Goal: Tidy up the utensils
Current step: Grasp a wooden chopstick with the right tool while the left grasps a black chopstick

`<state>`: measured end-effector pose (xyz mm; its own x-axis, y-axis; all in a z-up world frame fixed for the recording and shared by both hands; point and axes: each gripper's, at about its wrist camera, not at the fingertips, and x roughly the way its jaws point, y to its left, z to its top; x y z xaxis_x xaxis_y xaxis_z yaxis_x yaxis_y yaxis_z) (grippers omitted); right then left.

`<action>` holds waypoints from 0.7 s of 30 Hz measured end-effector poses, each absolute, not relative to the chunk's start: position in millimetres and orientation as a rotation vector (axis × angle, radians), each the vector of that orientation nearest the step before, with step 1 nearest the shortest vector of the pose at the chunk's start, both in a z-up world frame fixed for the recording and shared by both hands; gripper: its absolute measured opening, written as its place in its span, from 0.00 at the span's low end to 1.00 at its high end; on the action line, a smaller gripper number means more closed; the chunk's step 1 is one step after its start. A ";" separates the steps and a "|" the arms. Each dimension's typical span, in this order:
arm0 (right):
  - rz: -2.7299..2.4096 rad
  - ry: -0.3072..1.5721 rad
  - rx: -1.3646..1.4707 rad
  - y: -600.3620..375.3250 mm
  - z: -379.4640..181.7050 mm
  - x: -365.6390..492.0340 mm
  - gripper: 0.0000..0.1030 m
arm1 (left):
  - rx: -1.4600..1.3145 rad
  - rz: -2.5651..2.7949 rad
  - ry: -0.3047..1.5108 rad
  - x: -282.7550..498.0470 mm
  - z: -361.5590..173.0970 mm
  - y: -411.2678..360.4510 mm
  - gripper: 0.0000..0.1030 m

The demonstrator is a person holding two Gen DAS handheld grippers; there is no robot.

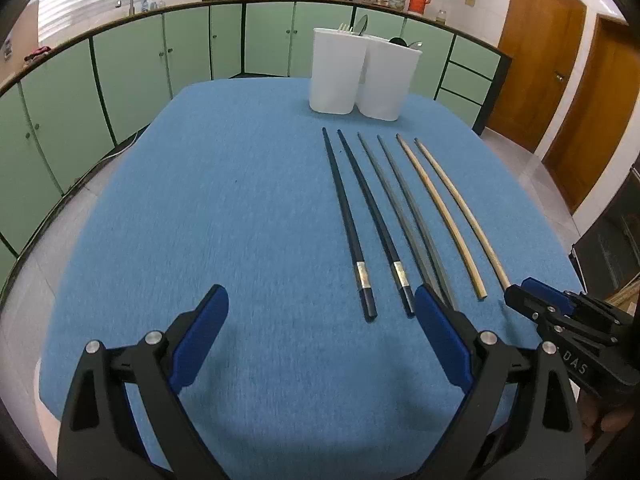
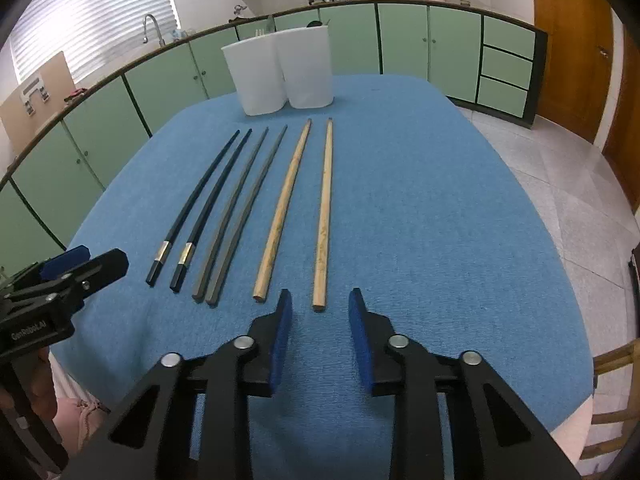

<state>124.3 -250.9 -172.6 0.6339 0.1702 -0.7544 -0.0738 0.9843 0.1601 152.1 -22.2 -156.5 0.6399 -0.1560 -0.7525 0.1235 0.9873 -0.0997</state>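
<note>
Chopsticks, six in a row on the blue cloth surface (image 1: 240,200), run lengthwise toward twelve o'clock. Left view: the left gripper (image 1: 322,312) gapes empty, black pair (image 1: 360,220) at one o'clock.

Right view: the right gripper (image 2: 319,312), half-closed and empty, straddles the rightmost pale wooden chopstick (image 2: 323,216)'s near end; white tubs (image 2: 280,72) stand beyond, nothing blocking.

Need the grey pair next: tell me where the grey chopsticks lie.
In the right wrist view the grey chopsticks lie left of centre on the blue cloth, between the black pair and the wooden pair, tips toward the white holders.
</note>
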 end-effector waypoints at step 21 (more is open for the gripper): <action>0.133 0.857 0.057 -247.0 -179.2 128.0 0.08 | -0.055 -0.168 0.900 155.8 -170.5 -26.6 0.75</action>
